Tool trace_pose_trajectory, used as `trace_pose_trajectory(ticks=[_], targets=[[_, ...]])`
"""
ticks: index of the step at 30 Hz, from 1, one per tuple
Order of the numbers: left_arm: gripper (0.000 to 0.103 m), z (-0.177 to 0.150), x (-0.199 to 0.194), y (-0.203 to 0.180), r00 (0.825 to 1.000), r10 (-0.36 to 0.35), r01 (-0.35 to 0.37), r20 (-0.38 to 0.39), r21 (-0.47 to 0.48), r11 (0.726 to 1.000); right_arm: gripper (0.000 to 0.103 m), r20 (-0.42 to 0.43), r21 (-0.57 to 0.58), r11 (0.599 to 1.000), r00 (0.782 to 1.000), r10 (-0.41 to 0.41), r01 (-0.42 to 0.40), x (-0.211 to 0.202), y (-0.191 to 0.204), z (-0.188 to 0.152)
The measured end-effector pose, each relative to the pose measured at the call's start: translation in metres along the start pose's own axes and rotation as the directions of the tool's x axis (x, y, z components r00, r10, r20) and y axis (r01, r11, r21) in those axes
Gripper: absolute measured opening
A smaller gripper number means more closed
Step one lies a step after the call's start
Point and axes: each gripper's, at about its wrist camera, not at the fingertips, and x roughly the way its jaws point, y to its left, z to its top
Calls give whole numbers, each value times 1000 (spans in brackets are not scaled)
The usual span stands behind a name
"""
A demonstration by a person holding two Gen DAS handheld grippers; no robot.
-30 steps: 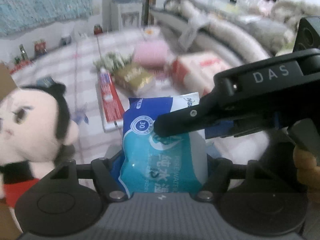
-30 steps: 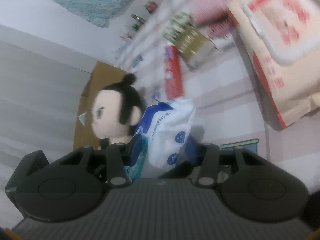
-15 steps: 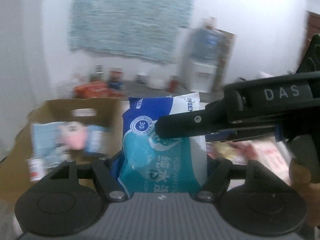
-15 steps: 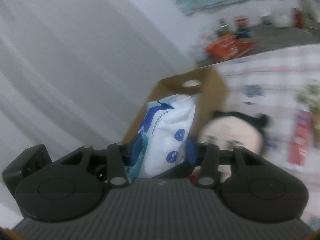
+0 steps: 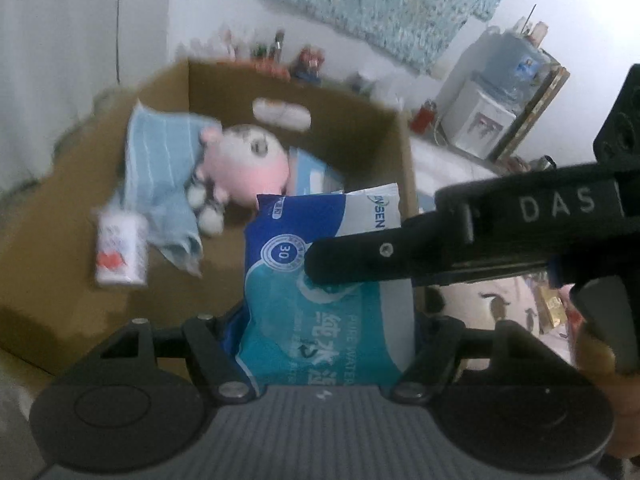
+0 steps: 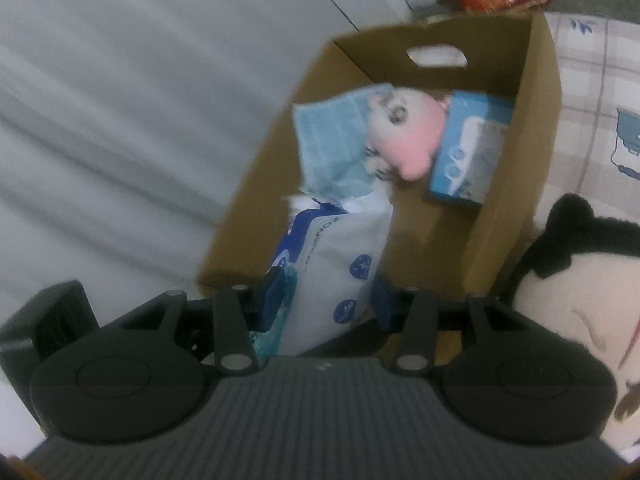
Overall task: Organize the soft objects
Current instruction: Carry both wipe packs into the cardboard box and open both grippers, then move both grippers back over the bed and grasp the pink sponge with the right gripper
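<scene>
White wall (image 5: 192, 8), teal hanging (image 5: 380, 4), water dispenser (image 5: 486, 120).

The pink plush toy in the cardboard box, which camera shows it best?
The left wrist view. There the pink plush toy lies near the middle of the cardboard box, with its face and limbs visible against the blue towel. The right wrist view shows it smaller and blurrier, between towel and blue pack.

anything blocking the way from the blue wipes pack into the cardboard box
Nothing visible does. The blue-and-white wet wipes pack, clamped by both grippers, hangs at the open brown cardboard box. The pink plush toy and light blue towel lie further in, with bare floor nearer.
</scene>
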Motion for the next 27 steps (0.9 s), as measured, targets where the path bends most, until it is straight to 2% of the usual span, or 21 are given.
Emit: trace_pose_trajectory(ticks=[4, 9, 11, 13, 15, 21, 23, 27], targets=[[73, -3, 30, 8, 997, -52, 51, -63, -25, 998, 50, -17, -46, 995, 996, -88, 87, 5, -3, -4], [75, -3, 66, 18, 989, -44, 33, -142, -77, 996, 62, 79, -96, 988, 991, -111, 118, -18, -5, -3], [75, -5, 71, 27, 982, -74, 53, -173, -122, 991, 65, 109, -111, 986, 988, -113, 126, -26, -6, -1], [75, -7, 67, 29, 982, -88, 65, -166, -135, 989, 66, 124, -112, 987, 987, -100, 114, -36, -8, -2], [75, -7, 63, 25, 987, -61, 45, -150, -110, 993, 67, 137, -112, 988, 986, -91, 107, -40, -11, -3], [76, -5, 56, 18, 991, -49, 37, -123, -103, 994, 69, 184, -80, 995, 982, -46, 61, -69, -21, -17], [79, -5, 47, 15, 994, -34, 24, -100, -97, 995, 73, 218, -57, 997, 975, -34, 47, -83, -27, -24], [86, -4, 16, 3, 1000, 9, -9, -2, -71, 997, 79, 304, -1, 1000, 952, -25, 27, -124, -42, -53]])
